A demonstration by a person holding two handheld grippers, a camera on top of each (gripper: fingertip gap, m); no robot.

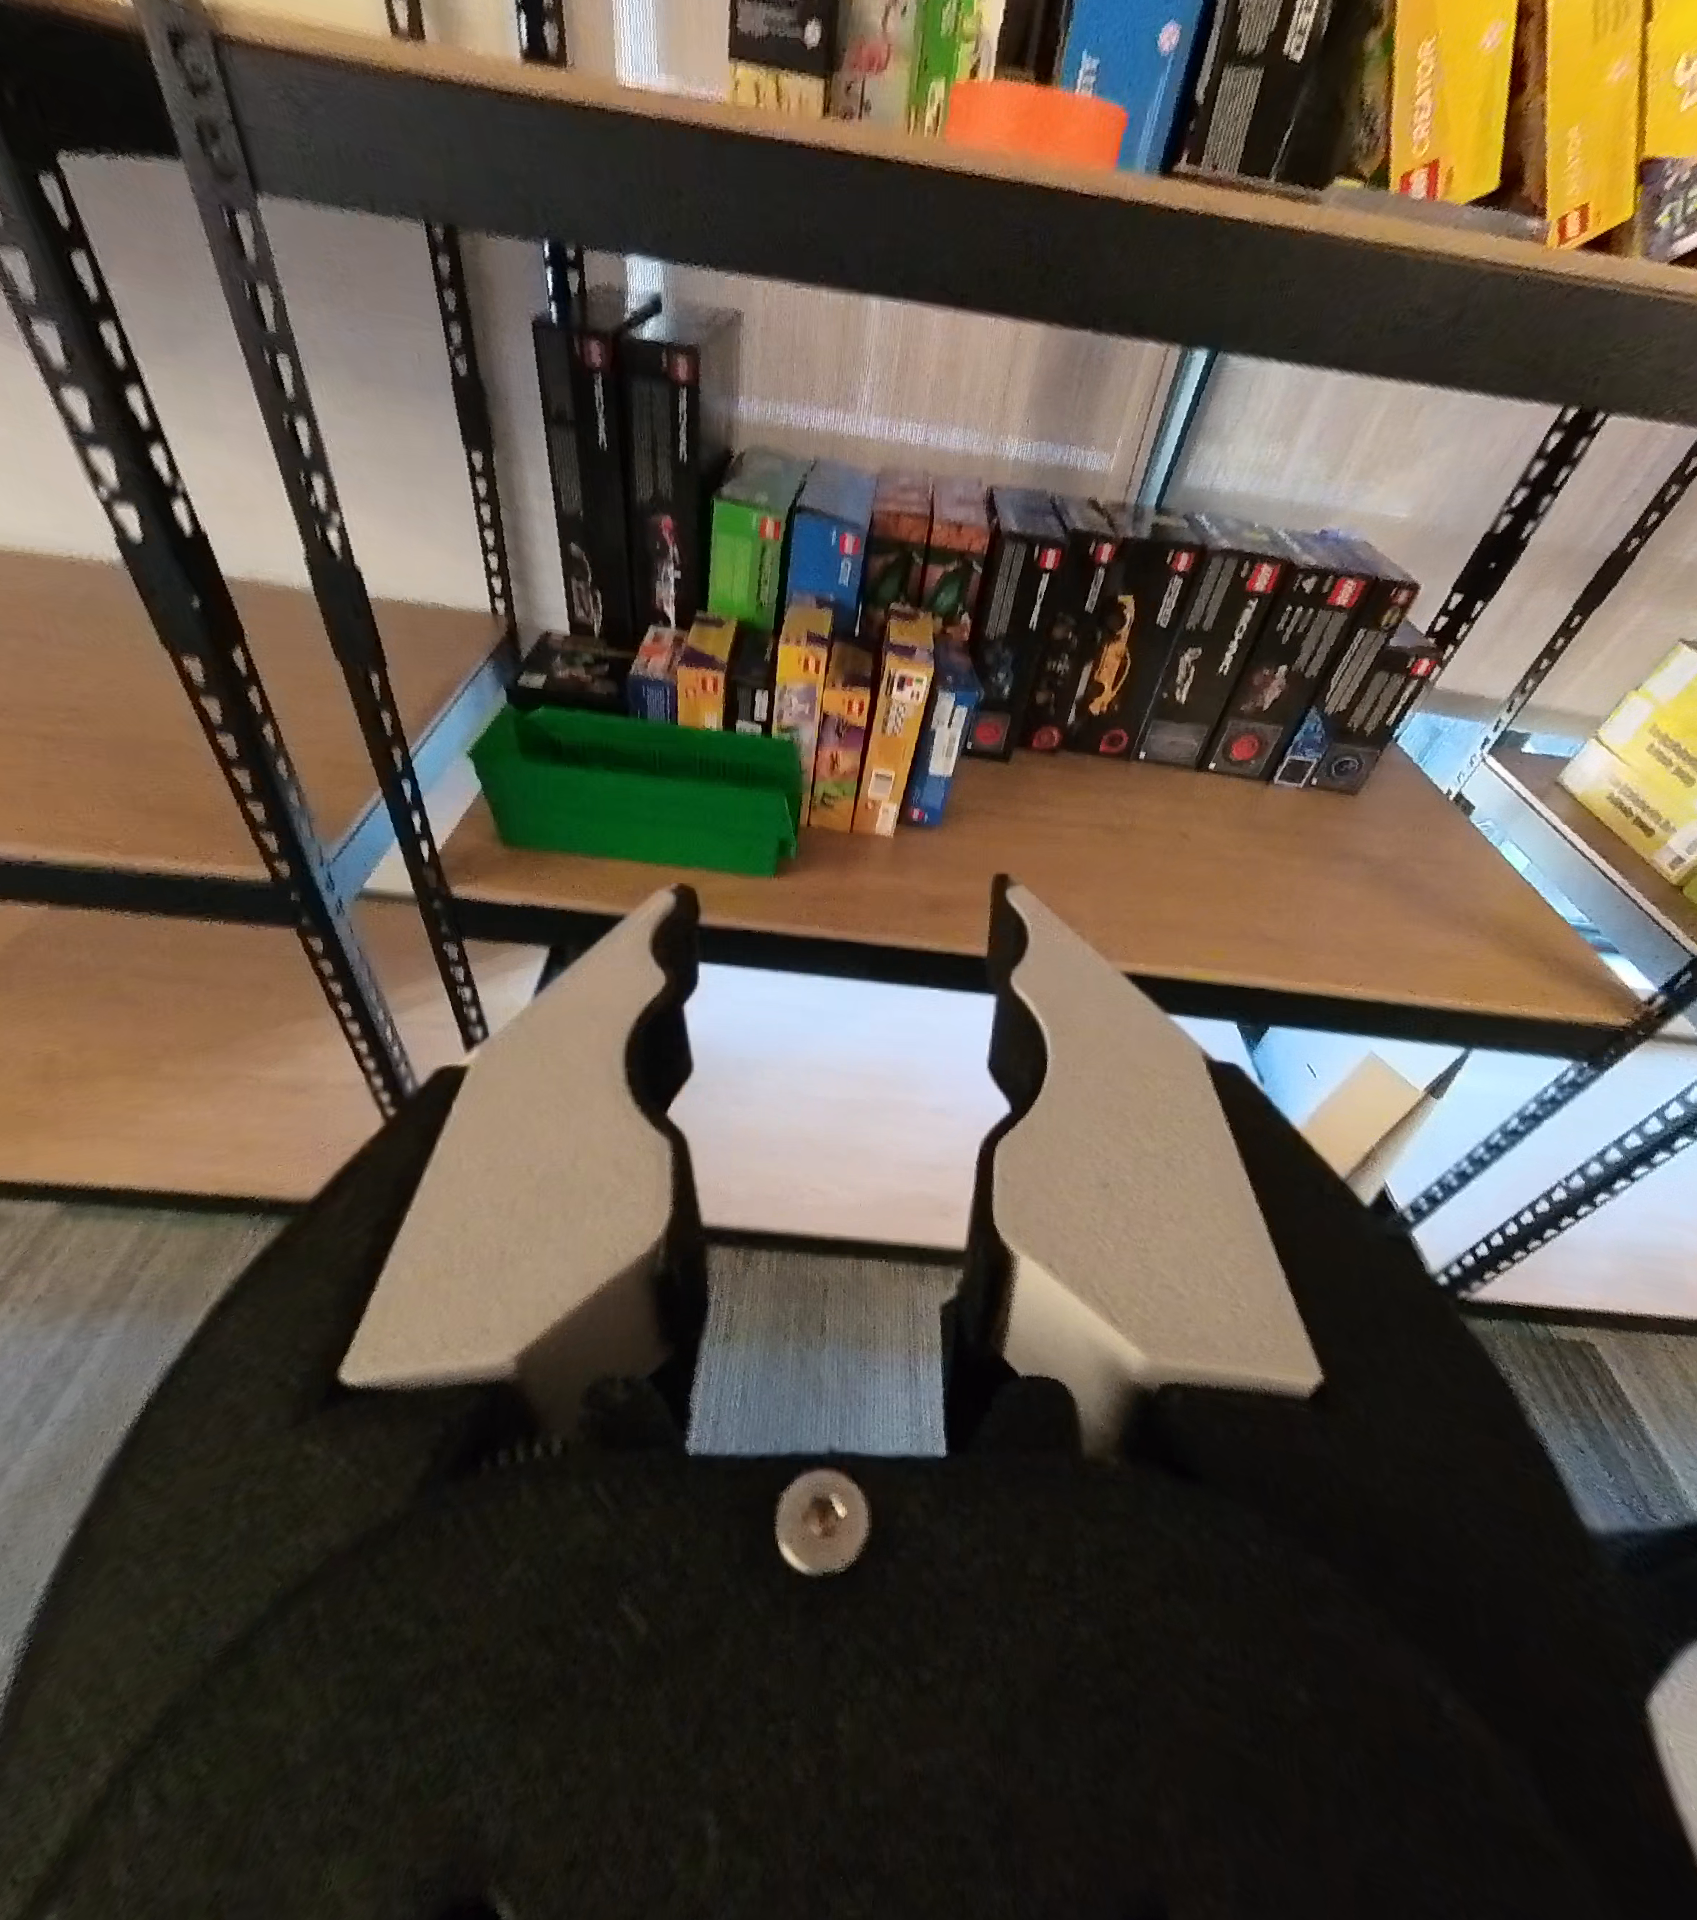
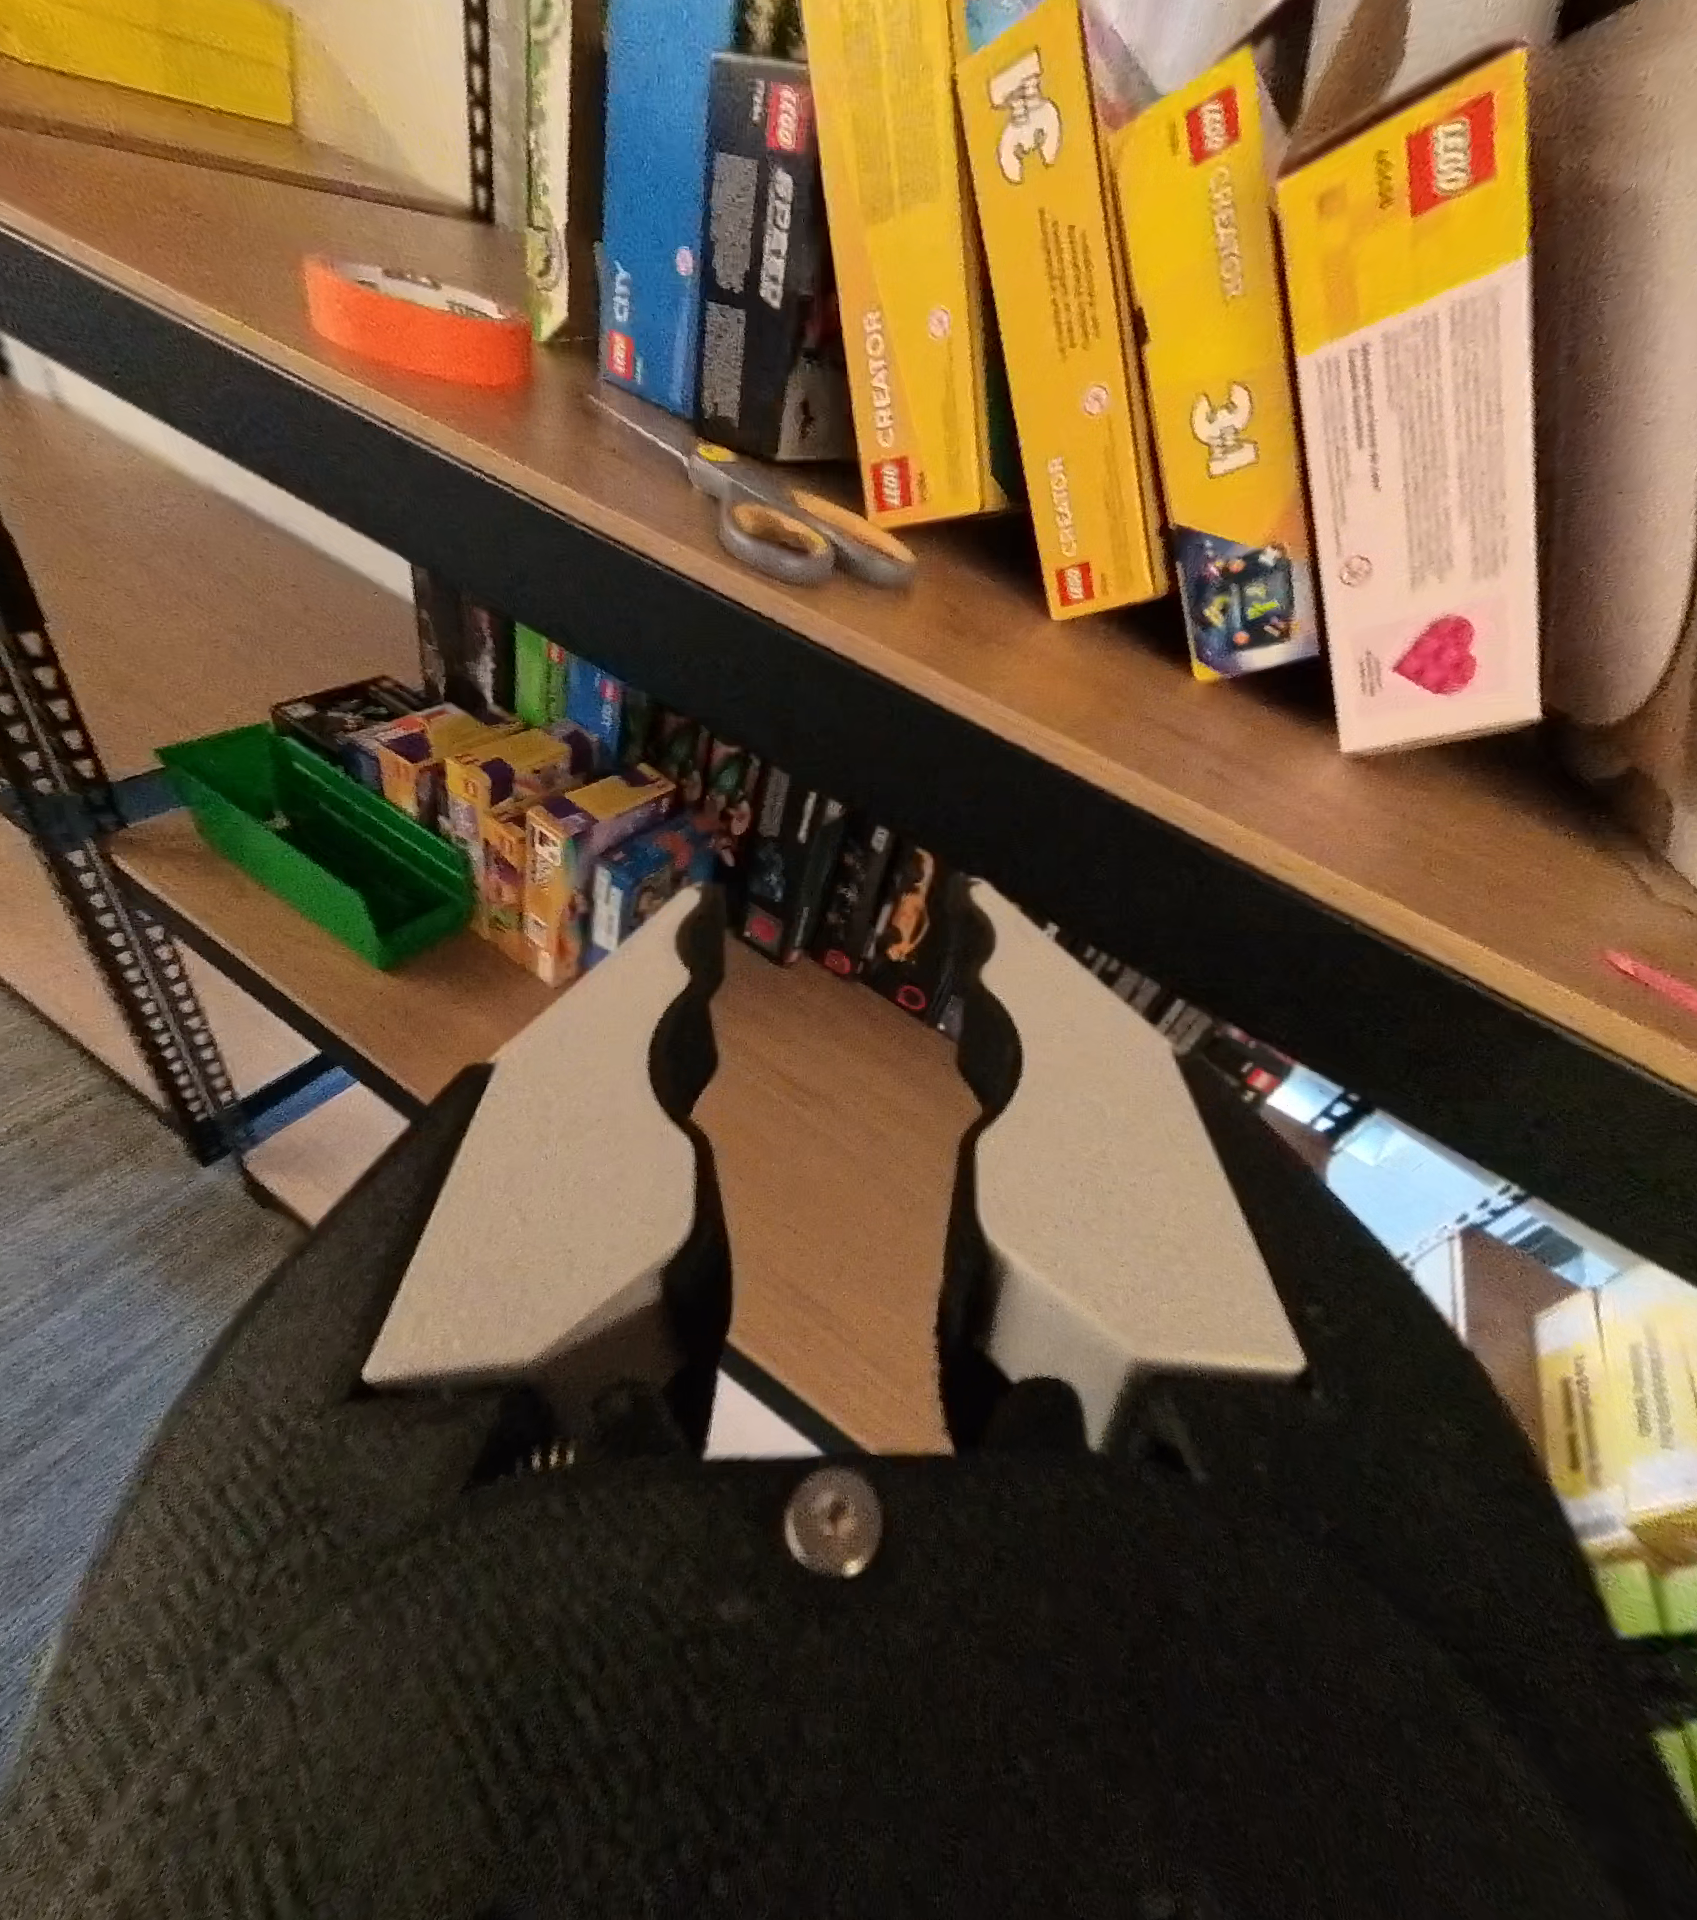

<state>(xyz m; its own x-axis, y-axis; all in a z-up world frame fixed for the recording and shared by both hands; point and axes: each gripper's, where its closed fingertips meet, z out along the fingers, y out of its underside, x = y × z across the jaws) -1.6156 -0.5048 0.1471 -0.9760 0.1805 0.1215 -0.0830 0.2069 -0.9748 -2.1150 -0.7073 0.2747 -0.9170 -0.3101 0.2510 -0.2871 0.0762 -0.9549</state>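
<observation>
A black metal shelving unit (image 1: 927,239) with wooden boards is filling both views above grey carpet. The left hand-held gripper (image 1: 844,904) is hovering with jaws apart and empty before the middle shelf (image 1: 1187,883), nearest a green bin (image 1: 636,795) beside upright boxes (image 1: 1187,644). The right hand-held gripper (image 2: 839,904), likewise spread and empty, is pointing under the upper shelf (image 2: 927,727), which is carrying an orange tape roll (image 2: 418,327), scissors (image 2: 792,525) and yellow boxes (image 2: 1062,312).

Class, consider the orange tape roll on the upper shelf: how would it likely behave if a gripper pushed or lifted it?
The orange tape roll lies flat on the upper shelf, so a push would probably slide it, not roll it. It is a hollow ring, so likely light and fairly stiff. Stood on edge, it could roll off.
</observation>
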